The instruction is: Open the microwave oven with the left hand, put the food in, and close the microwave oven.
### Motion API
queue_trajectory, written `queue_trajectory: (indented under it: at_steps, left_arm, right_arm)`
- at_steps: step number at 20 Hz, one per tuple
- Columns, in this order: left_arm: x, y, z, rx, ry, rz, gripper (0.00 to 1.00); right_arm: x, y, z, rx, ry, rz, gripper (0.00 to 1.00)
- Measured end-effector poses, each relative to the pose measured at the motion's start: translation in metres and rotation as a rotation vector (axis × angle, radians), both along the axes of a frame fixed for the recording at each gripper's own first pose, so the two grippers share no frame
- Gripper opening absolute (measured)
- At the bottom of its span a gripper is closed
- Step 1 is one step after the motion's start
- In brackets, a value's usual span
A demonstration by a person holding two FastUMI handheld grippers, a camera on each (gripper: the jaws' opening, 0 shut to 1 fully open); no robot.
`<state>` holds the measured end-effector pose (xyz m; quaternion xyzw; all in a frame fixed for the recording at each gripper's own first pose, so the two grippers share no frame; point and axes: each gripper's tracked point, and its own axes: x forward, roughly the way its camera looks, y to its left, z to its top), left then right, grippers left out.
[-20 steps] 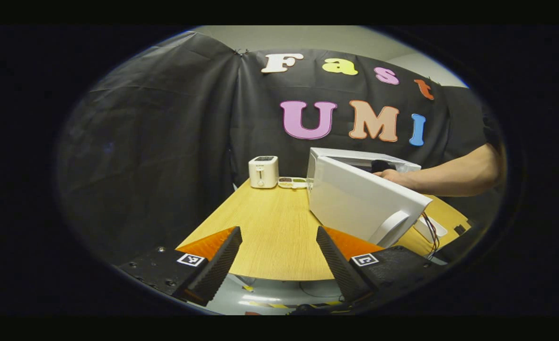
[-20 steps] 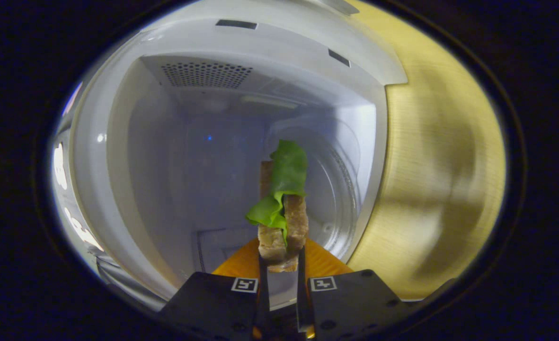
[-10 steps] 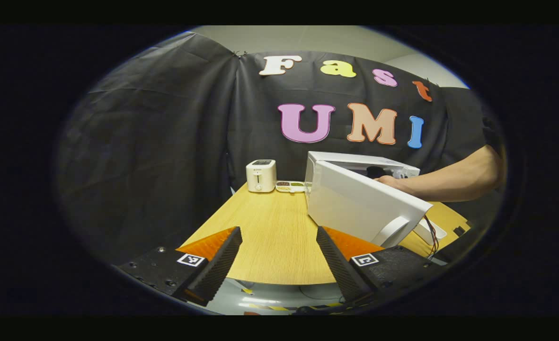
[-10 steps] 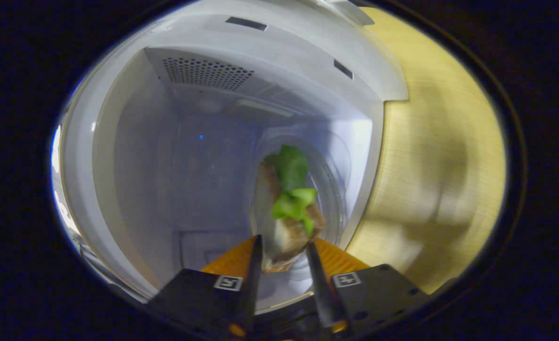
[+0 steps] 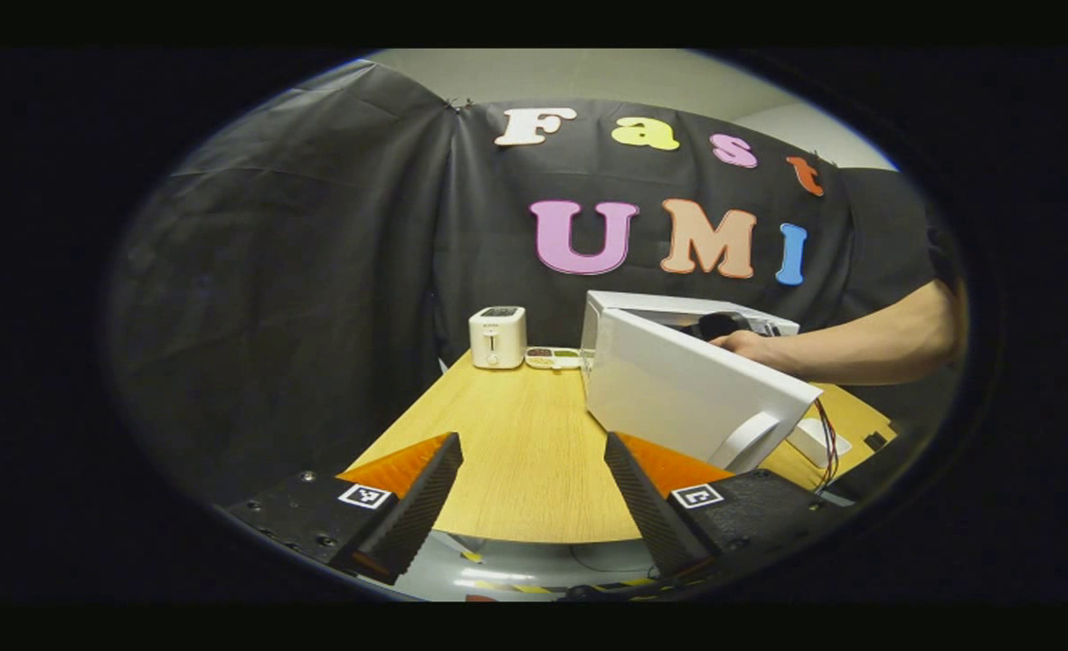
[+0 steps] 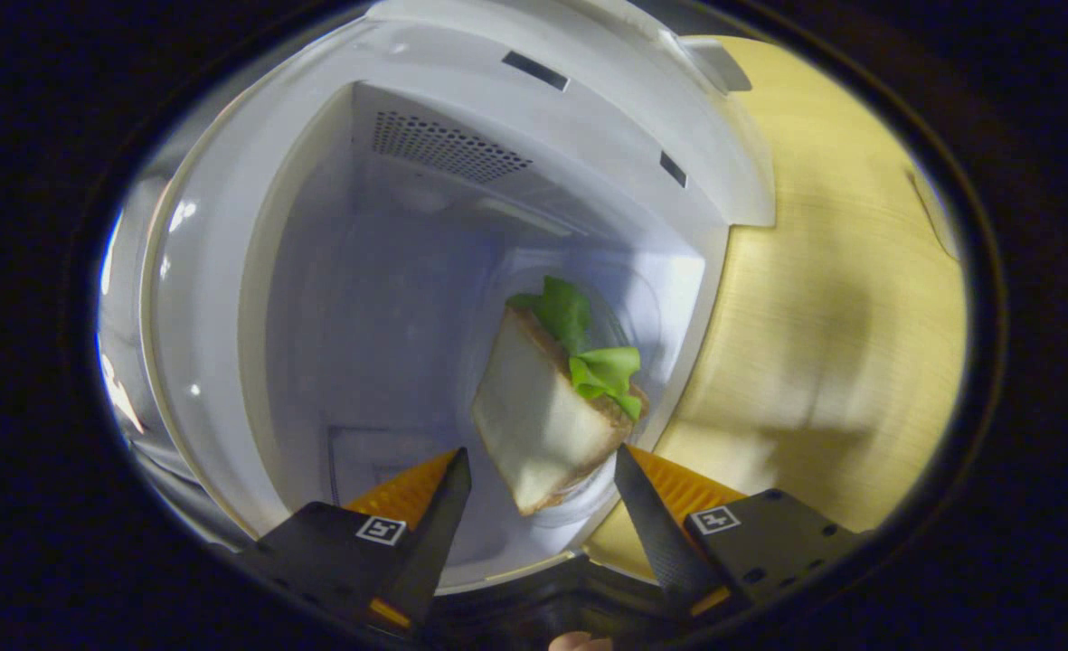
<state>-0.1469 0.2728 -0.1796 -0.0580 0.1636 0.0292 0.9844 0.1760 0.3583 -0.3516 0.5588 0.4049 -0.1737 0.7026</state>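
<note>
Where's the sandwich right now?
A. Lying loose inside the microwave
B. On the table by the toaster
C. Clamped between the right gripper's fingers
A: the sandwich lies inside the microwave, with the right gripper open around it, fingers apart and off it.

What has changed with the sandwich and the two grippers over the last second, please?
The right gripper opened its fingers and let go of the sandwich, which tipped over onto the glass turntable inside the microwave oven. The left gripper stayed open above the wooden table, and the microwave door stayed open.
</note>
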Motion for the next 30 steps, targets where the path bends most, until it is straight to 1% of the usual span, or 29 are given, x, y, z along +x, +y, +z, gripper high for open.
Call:
queue_trajectory:
  at_steps: [1,2,5,9,10,14,15,16,18,19,24,25,26,27,30]
  left_arm:
    - [-0.001,0.0,-0.001,-0.003,0.0,0.001,0.96]
    - [-0.002,-0.001,-0.001,-0.005,0.001,0.0,0.94]
    - [-0.004,-0.004,0.002,-0.008,-0.008,-0.008,0.94]
    - [-0.006,-0.008,0.006,-0.003,-0.018,-0.018,0.94]
    - [-0.007,-0.01,0.008,0.001,-0.023,-0.021,0.94]
    - [-0.008,-0.021,0.007,-0.004,-0.024,-0.045,0.94]
    - [-0.008,-0.024,0.007,-0.01,-0.021,-0.048,0.96]
    - [-0.007,-0.024,0.007,-0.012,-0.021,-0.044,0.95]
    - [-0.006,-0.029,0.003,-0.012,-0.014,-0.055,0.94]
    - [-0.004,-0.033,0.001,-0.006,-0.011,-0.066,0.97]
    - [0.009,-0.047,-0.002,-0.002,-0.008,-0.107,0.97]
    - [0.01,-0.05,-0.003,0.0,-0.007,-0.112,0.97]
    - [0.012,-0.051,-0.004,0.004,-0.002,-0.115,0.98]
    - [0.014,-0.053,-0.005,0.009,0.0,-0.118,0.97]
    - [0.023,-0.062,-0.006,0.012,-0.002,-0.131,0.97]
  right_arm:
    - [-0.001,0.0,0.005,-0.009,-0.01,0.011,0.97]
    - [-0.001,-0.002,0.008,-0.022,-0.019,0.022,0.97]
    - [-0.006,-0.004,0.015,-0.023,-0.026,0.043,0.98]
    - [-0.023,-0.01,0.022,-0.084,-0.062,0.099,0.98]
    - [-0.027,-0.01,0.024,-0.087,-0.065,0.114,0.87]
    - [-0.034,-0.025,0.037,-0.16,-0.134,0.149,0.87]
    - [-0.035,-0.03,0.043,-0.183,-0.163,0.16,0.86]
    - [-0.037,-0.038,0.05,-0.213,-0.194,0.169,0.87]
    - [-0.037,-0.055,0.067,-0.293,-0.27,0.195,0.86]
    - [-0.037,-0.065,0.074,-0.339,-0.303,0.215,0.86]
    - [-0.038,-0.104,0.127,-0.599,-0.504,0.349,0.86]
    - [-0.039,-0.11,0.139,-0.647,-0.545,0.377,1.0]
    - [-0.038,-0.115,0.153,-0.698,-0.588,0.403,0.97]
    - [-0.038,-0.121,0.168,-0.749,-0.634,0.425,0.86]
    - [-0.041,-0.139,0.214,-0.904,-0.761,0.497,0.85]
